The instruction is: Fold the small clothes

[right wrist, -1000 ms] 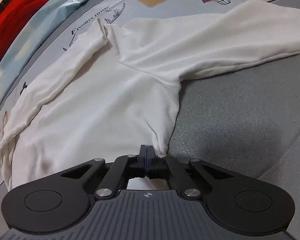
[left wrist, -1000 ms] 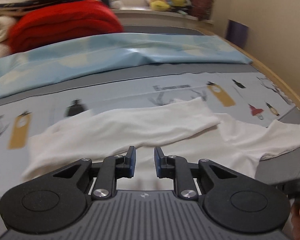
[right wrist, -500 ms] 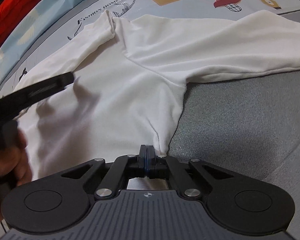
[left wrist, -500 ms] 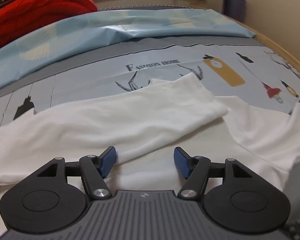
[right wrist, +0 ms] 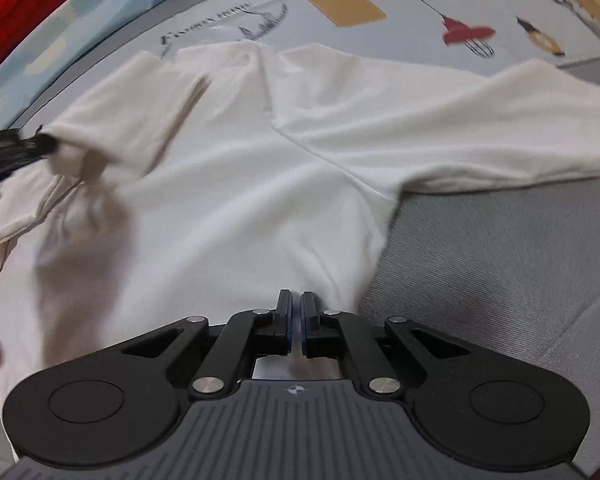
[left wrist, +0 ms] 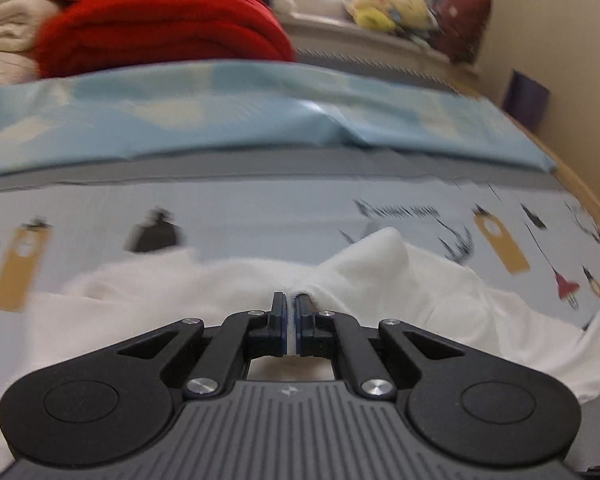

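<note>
So far the folding has barely begun. In the left wrist view, the left gripper [left wrist: 291, 307] has its jaws pressed together on a bunched fold of the white shirt [left wrist: 400, 280], which puckers into a small peak just ahead of the fingertips. The shirt lies on the printed sheet [left wrist: 260, 212], with a red blanket [left wrist: 160, 28] well beyond.

From the right wrist view, the right gripper [right wrist: 296, 306] is likewise squeezed shut, with the shirt's lower edge [right wrist: 228, 208] running into the narrow slit between the pads. At far left the left gripper's tip [right wrist: 24, 148] is pinching the sleeve. The other sleeve [right wrist: 460, 120] lies spread out to the right, unfolded. One sleeve seems mid-fold; the other sleeve and the body remain.
</note>
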`<state>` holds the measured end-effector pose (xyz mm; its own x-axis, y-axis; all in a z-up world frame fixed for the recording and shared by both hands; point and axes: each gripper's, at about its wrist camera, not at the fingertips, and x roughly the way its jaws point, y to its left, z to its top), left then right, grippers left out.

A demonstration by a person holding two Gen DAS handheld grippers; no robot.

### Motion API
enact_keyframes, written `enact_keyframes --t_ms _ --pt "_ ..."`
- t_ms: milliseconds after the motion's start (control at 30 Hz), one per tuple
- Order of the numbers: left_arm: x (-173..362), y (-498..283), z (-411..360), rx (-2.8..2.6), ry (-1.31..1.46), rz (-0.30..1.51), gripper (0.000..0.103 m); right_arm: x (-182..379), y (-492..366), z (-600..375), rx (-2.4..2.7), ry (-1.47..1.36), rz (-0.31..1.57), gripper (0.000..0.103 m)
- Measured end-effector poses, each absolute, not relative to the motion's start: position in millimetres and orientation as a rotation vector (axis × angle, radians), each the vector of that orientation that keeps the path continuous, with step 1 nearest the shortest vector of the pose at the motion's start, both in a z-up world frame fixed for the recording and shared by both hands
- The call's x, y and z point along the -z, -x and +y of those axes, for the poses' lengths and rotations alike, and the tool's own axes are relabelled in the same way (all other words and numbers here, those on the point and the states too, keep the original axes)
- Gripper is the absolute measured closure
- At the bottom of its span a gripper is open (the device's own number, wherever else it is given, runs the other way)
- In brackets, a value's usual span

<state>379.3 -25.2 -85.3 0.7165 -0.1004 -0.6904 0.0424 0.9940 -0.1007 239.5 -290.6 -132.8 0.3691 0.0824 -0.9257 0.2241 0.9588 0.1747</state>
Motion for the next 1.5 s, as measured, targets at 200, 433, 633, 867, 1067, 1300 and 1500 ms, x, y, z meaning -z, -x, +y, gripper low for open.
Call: enact_keyframes --t_ms 200,433,633,867,1067,1300,1500 --pt "63 -354 108 -0.117 0.181 0.746 0.099 124 -239 -269 0.056 -0.281 1.189 0.098" --pt "80 -271 336 -0.616 0.47 0.777 0.099 130 -239 -250 0.068 -0.231 1.22 0.092" --pt "102 -167 482 -1.008 0.946 0.711 0.096 134 -238 -244 0.07 -0.171 1.223 0.092" --pt "89 -182 485 -0.776 0.904 0.663 0.06 135 -242 -238 0.093 -0.138 1.225 0.091" --pt "100 -238 432 -0.587 0.392 0.79 0.043 134 -247 -231 0.1 -0.111 1.226 0.085" --pt "117 -222 452 -0.804 0.302 0.811 0.097 134 -249 -231 0.098 -0.106 1.232 0.084" --pt "121 -160 511 -1.016 0.724 0.718 0.089 135 -248 -229 0.1 -0.101 1.23 0.084"
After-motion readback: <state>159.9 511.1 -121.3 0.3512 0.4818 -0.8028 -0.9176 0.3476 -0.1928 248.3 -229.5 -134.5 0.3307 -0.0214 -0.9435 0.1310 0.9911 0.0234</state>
